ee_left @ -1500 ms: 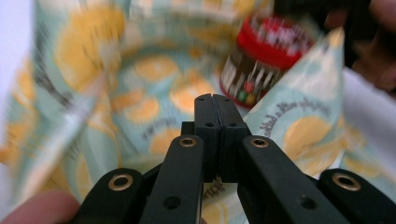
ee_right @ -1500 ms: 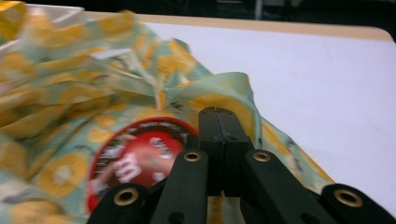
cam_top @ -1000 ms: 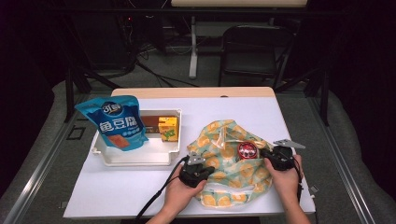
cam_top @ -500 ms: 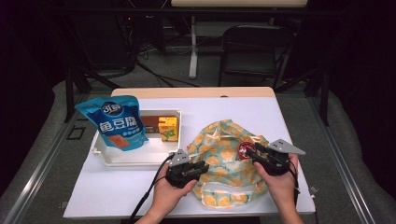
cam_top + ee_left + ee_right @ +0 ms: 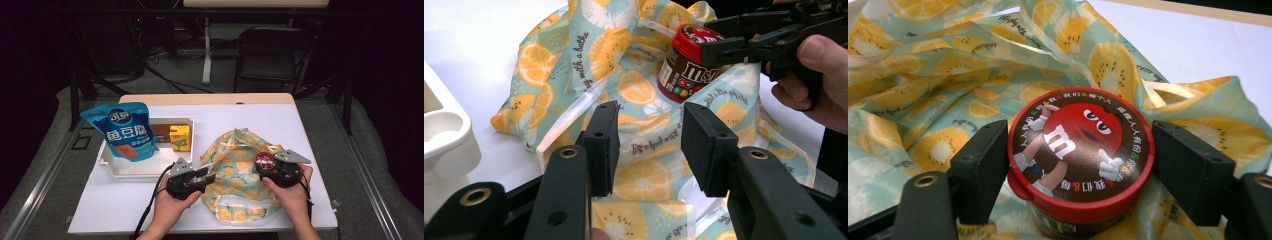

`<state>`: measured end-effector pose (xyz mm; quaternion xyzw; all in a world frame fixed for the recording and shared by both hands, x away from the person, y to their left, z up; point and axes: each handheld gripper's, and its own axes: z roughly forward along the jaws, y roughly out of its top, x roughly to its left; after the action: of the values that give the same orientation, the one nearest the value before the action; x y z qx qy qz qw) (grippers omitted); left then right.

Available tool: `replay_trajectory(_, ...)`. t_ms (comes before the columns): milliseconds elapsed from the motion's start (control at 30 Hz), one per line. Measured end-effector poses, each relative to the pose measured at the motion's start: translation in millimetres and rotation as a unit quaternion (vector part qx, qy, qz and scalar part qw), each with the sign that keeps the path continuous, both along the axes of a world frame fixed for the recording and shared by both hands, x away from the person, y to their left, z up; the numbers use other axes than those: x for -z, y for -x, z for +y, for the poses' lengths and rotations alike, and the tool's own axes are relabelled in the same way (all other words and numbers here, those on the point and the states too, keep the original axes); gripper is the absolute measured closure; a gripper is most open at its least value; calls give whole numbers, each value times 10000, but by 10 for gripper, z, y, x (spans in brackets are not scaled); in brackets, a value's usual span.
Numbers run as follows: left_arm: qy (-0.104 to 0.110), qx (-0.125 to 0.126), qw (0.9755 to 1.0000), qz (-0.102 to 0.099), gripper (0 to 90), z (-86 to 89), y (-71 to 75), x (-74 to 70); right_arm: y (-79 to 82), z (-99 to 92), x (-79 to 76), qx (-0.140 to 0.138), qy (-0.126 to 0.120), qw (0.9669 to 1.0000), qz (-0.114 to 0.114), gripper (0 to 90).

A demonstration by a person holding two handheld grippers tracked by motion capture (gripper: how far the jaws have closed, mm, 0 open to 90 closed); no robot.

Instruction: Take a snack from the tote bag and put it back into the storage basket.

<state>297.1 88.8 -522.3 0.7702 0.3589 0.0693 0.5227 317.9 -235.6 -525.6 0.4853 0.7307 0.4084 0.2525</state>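
Soft fruit-print fabric bag, crumpled, lies on white bench. Round M&M's jar, glossy red lid, sits on bag. Right tool just opening, pads flank jar, right one apart. Left tool just opening, nothing gripped. White plastic tray holds blue snack pouch. Dark room behind.

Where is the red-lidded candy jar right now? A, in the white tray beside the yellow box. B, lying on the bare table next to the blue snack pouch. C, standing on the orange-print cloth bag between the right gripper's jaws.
C: the candy jar stands on the orange-print cloth bag, between the jaws of the right gripper, with a gap at the right pad.
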Motion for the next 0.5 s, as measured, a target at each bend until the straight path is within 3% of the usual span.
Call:
replay_trajectory(300, -55, 55, 10000, 31, 587, -39, 11, 54, -136, 64, 150, -116, -19, 9996, 264, 239)
replay_trajectory(400, -66, 70, 10000, 20, 584, -38, 9, 48, -132, 95, 119, -93, 150, 9996, 238, 251)
replay_trajectory(500, -8, 16, 10000, -12, 574, -50, 11, 45, -105, 124, 55, -133, 23, 9997, 193, 252)
